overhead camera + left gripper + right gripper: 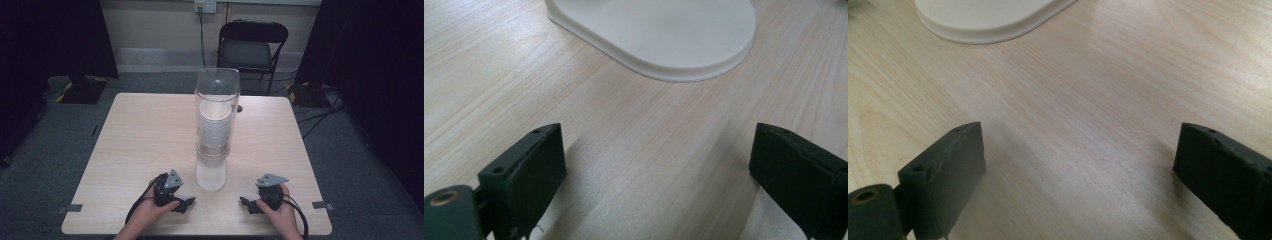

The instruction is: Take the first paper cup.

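- A tall clear cup dispenser [217, 120] stands upright near the middle of the wooden table [145, 135], a little toward the person's edge; I take it as the landmark.
- Inside its clear tube sits a stack of white cups [215, 125], and one cup hangs out below the collar, down toward the white base.
- The left gripper [186, 203] rests low on the table just to the left of the dispenser's foot, held in the person's left hand [150, 212], pointing in toward the dispenser.
- Its jaws are spread wide with nothing between them but bare wood; in the left gripper view the dispenser's white base [664, 35] lies just ahead of them, not touching.
- The right gripper [247, 203] sits to the right of the dispenser, about as near as the left one, in the right hand [280, 215].
- Its jaws are also spread wide and hold nothing; in the right gripper view the white base [983, 20] shows ahead and to the left.
- A dark folding chair [252, 47] stands beyond the dispenser, past the table's far edge.
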`<state>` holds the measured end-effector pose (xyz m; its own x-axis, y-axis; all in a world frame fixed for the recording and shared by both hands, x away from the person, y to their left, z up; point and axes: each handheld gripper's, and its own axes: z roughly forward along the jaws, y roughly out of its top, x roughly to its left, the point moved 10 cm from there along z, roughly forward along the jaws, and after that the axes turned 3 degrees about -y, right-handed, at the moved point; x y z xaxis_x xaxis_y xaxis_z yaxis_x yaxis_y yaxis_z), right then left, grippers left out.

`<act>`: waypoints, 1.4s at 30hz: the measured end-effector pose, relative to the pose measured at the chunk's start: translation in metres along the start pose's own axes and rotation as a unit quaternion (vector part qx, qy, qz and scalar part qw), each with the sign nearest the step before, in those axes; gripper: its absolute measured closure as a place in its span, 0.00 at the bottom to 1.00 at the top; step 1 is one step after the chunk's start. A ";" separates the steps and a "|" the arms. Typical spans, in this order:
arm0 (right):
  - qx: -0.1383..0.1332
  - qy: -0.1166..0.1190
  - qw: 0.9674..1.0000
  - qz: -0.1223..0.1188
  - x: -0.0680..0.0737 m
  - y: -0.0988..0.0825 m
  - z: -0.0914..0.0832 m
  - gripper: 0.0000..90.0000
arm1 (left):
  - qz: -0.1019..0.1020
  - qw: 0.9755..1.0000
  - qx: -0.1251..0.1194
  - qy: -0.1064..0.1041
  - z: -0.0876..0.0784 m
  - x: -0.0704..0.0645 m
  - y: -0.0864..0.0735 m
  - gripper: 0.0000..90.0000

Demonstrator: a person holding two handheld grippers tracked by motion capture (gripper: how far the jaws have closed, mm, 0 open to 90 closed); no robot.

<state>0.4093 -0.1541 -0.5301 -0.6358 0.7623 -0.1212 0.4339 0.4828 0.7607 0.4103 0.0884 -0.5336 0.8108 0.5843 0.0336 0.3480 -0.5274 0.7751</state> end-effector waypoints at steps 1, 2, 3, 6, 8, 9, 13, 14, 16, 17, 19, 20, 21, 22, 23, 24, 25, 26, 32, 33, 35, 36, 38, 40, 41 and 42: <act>0.000 0.000 1.000 0.000 0.000 0.000 0.000 0.06 | 0.000 1.000 0.000 0.000 0.000 0.000 0.000 0.08; 0.002 -0.001 1.000 0.003 0.001 0.001 0.001 0.03 | 0.001 1.000 0.000 0.000 0.000 0.000 0.000 0.08; 0.002 -0.001 1.000 0.003 0.001 0.001 0.001 0.03 | 0.001 1.000 0.000 0.000 0.000 0.000 0.000 0.08; 0.007 -0.010 1.000 0.004 0.004 0.003 0.005 0.00 | 0.000 1.000 0.000 0.000 0.000 0.000 0.000 0.08; -0.005 -0.008 1.000 0.004 0.010 0.009 0.006 0.16 | 0.000 1.000 0.000 0.000 0.000 0.000 0.000 0.08; -0.010 -0.002 1.000 0.006 0.012 0.012 0.006 0.22 | -0.002 1.000 0.000 -0.001 0.000 0.000 0.000 0.08; -0.022 0.012 0.999 0.021 0.016 0.024 0.006 0.18 | -0.003 1.000 0.000 -0.002 0.000 0.000 0.000 0.08; -0.025 0.016 0.999 0.020 0.017 0.028 0.006 0.17 | -0.003 1.000 0.000 -0.002 0.000 0.000 0.000 0.08; -0.035 0.015 0.999 0.019 0.019 0.037 0.004 0.17 | -0.002 1.000 0.000 -0.001 0.000 0.000 0.000 0.08; -0.035 0.015 0.999 0.019 0.019 0.037 0.004 0.17 | -0.003 1.000 0.000 -0.001 0.000 0.000 0.000 0.08; -0.043 0.027 0.999 0.021 0.024 0.047 0.003 0.17 | -0.002 1.000 0.001 -0.001 0.000 0.000 0.000 0.08; -0.048 0.030 0.998 0.016 0.027 0.054 0.003 0.17 | -0.002 1.000 0.001 -0.001 0.000 0.000 0.000 0.08; -0.053 0.033 0.998 0.014 0.029 0.058 0.003 0.18 | -0.002 1.000 0.001 -0.001 0.000 0.000 0.000 0.08; -0.056 0.033 0.998 0.013 0.030 0.061 0.004 0.18 | -0.003 1.000 0.001 -0.001 0.000 0.000 0.000 0.08; -0.059 0.040 0.997 0.013 0.033 0.065 0.005 0.17 | -0.003 1.000 0.000 -0.001 0.000 0.000 0.000 0.08; -0.065 0.047 0.997 0.015 0.035 0.069 0.005 0.17 | -0.002 1.000 0.000 -0.001 0.000 0.000 0.000 0.08; -0.072 0.050 0.996 0.016 0.037 0.073 0.005 0.17 | -0.002 1.000 0.000 -0.001 0.000 0.000 0.000 0.08; -0.079 0.055 0.995 0.014 0.039 0.078 0.006 0.17 | -0.003 1.000 0.001 -0.001 0.000 0.000 0.000 0.08; -0.106 0.064 0.992 0.006 0.047 0.105 0.008 0.17 | -0.003 1.000 0.000 -0.001 0.000 0.000 0.000 0.08; -0.111 0.065 0.992 0.005 0.048 0.110 0.008 0.17 | -0.002 1.000 0.000 -0.001 0.000 0.000 0.000 0.08; -0.116 0.070 0.991 0.008 0.050 0.118 0.009 0.19 | -0.003 1.000 0.000 -0.001 0.000 0.000 0.000 0.08; -0.119 0.069 0.990 0.009 0.051 0.121 0.009 0.19 | -0.002 1.000 0.000 -0.001 0.000 0.000 0.000 0.08; -0.126 0.069 0.990 0.009 0.052 0.128 0.010 0.19 | 0.000 1.000 0.001 -0.001 0.000 0.000 0.000 0.08; -0.134 0.070 0.988 0.011 0.054 0.134 0.011 0.19 | 0.001 1.000 0.001 0.000 0.000 0.000 0.000 0.08; -0.140 0.074 0.987 0.015 0.055 0.137 0.011 0.20 | -0.001 1.000 0.001 -0.001 0.000 0.000 0.000 0.08; -0.142 0.077 0.987 0.019 0.056 0.139 0.012 0.20 | -0.002 1.000 0.000 -0.001 0.000 0.000 0.000 0.08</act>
<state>0.4415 -0.0391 -0.4386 -0.7216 0.6923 -0.0085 0.2756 0.2985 0.9138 0.4102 0.0880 -0.5338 0.8106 0.5849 0.0287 0.3518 -0.5255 0.7746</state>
